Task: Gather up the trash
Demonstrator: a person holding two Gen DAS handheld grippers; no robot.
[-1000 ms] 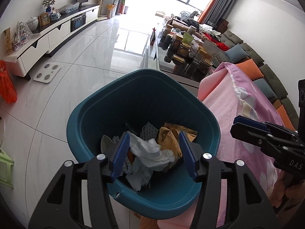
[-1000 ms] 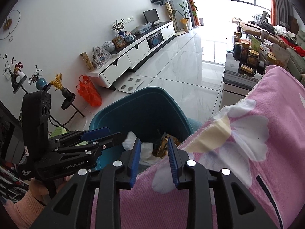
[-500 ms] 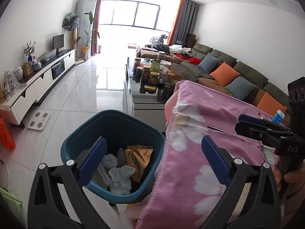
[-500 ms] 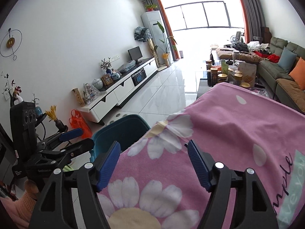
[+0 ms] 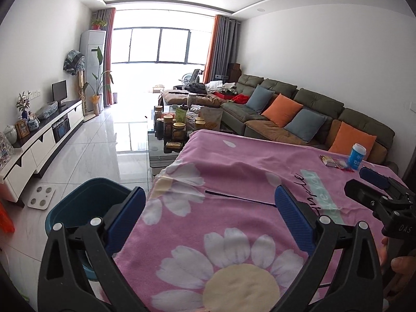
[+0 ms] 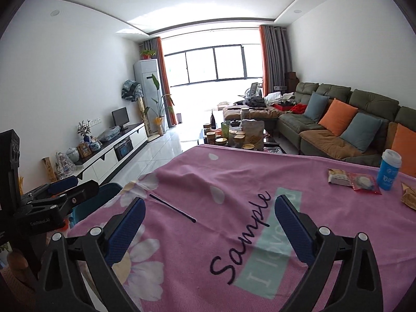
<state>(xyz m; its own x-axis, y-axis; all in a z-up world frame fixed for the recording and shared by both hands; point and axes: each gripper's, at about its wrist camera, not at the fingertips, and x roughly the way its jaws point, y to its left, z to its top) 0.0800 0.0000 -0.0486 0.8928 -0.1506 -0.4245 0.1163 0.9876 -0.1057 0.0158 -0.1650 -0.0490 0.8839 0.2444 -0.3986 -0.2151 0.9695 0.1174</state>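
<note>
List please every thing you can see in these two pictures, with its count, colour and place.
blanket: one, pink with white flowers, spread over the table.
trash bin: one, teal, on the floor at the table's left edge.
cup: one, blue with white lid, far right on the blanket.
snack wrappers: a few, pale and red, beside the cup.
brown bag: one, at the right edge.
jars: many, dark and yellow, on the coffee table behind.
sofa: one, green, with orange and blue cushions, along the right wall.
TV cabinet: one, white, along the left wall.
scale: one, white, on the floor.
left gripper: open, holding nothing.
right gripper: jaws opening, holding nothing.
</note>
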